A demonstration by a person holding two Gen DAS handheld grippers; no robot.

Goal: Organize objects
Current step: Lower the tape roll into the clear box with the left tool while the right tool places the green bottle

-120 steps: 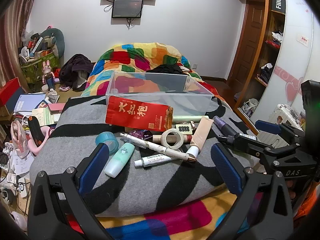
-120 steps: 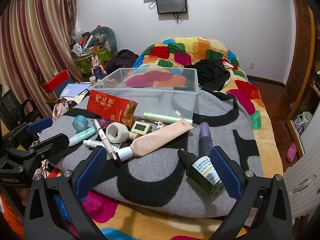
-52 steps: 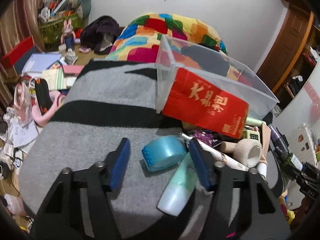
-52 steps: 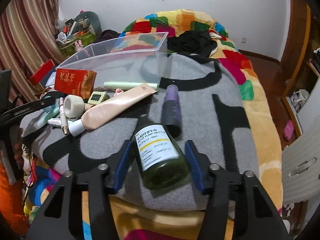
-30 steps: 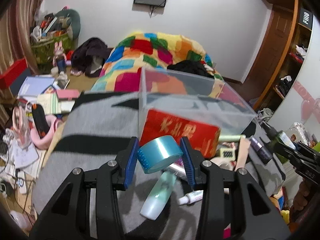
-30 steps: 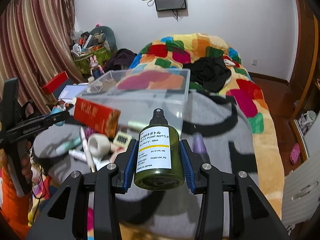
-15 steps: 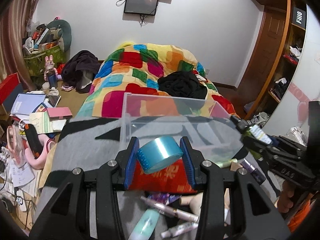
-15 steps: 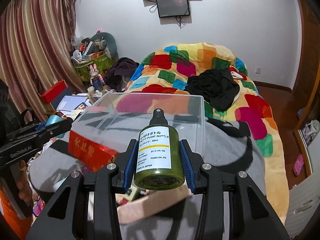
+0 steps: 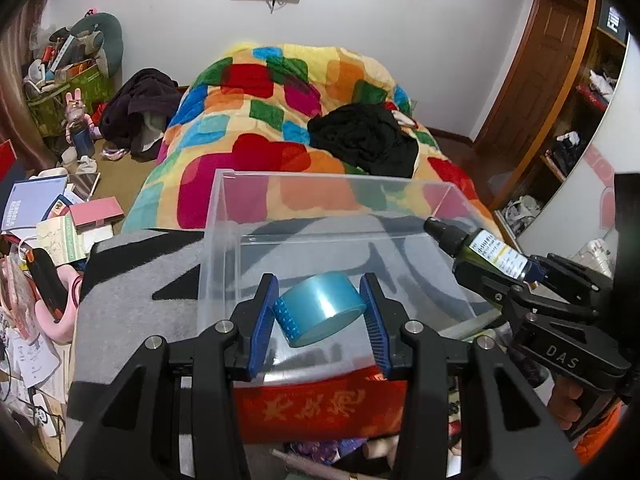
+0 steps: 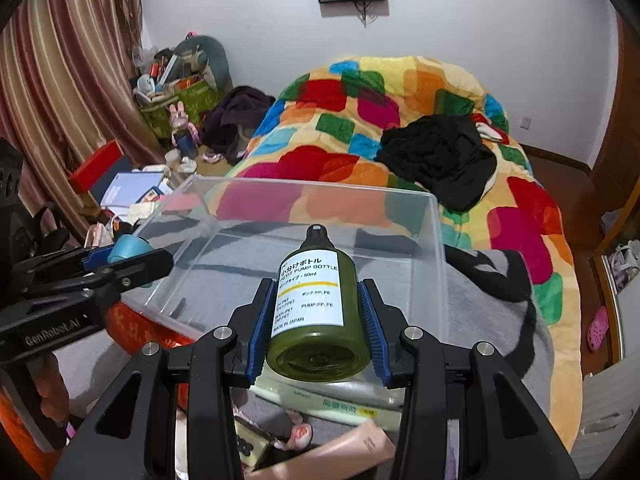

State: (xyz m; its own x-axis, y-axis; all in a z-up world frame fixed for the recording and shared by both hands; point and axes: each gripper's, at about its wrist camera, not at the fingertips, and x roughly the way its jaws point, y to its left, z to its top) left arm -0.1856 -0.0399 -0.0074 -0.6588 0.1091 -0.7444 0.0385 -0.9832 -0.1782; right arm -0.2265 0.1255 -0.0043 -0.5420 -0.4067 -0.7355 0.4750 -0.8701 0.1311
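Observation:
My left gripper (image 9: 320,316) is shut on a blue tape roll (image 9: 322,308) and holds it over the near edge of the clear plastic box (image 9: 224,216). My right gripper (image 10: 316,328) is shut on a green pump bottle (image 10: 316,300) with a white label, held over the same box (image 10: 438,240). The bottle (image 9: 484,250) and right gripper also show at the right of the left wrist view. The left gripper with the tape (image 10: 128,248) shows at the left of the right wrist view. The box looks empty inside.
A red packet (image 9: 320,408) leans on the box's near wall. A pale green tube (image 10: 344,404), a beige tube (image 10: 352,450) and other small items lie on the grey-black blanket (image 9: 132,280). Beyond lie the colourful quilt (image 9: 280,112) and black clothes (image 9: 364,140).
Both grippers have moved forward and down toward the box, carrying the tape roll and the bottle; the box now fills more of each view.

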